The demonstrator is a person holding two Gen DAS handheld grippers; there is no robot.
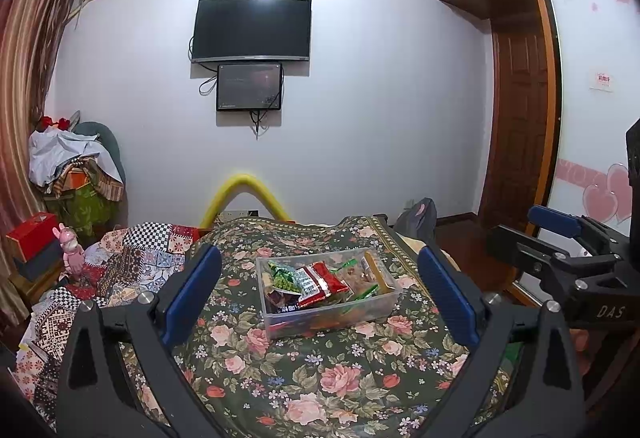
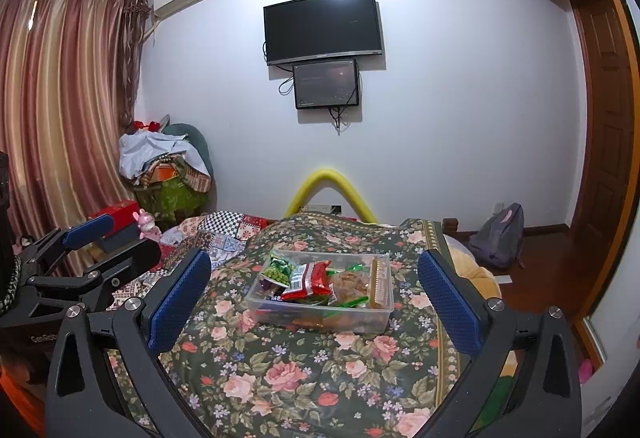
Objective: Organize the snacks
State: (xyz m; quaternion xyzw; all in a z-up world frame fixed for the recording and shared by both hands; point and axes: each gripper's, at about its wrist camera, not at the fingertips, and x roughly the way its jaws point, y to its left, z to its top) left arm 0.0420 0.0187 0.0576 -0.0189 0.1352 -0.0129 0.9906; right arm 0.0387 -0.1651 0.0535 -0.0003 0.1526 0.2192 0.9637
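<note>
A clear plastic bin [image 1: 376, 310] sits on a floral bedspread [image 1: 304, 378] and holds several snack packets, among them a red packet [image 1: 322, 280] and a green pea packet [image 1: 285, 278]. The bin also shows in the right wrist view [image 2: 372, 320], with the red packet [image 2: 310, 280] on top. My left gripper [image 1: 320, 294] is open and empty, held above the bed in front of the bin. My right gripper [image 2: 314, 296] is open and empty, also short of the bin. Each gripper shows at the edge of the other's view.
A patchwork quilt [image 1: 132, 262] lies to the left of the floral spread. A yellow foam tube [image 1: 244, 194] arches at the bed's far end. A pile of clothes [image 1: 76, 166] and a red box [image 1: 30, 234] stand at left. A backpack [image 2: 498, 234] sits on the floor at right.
</note>
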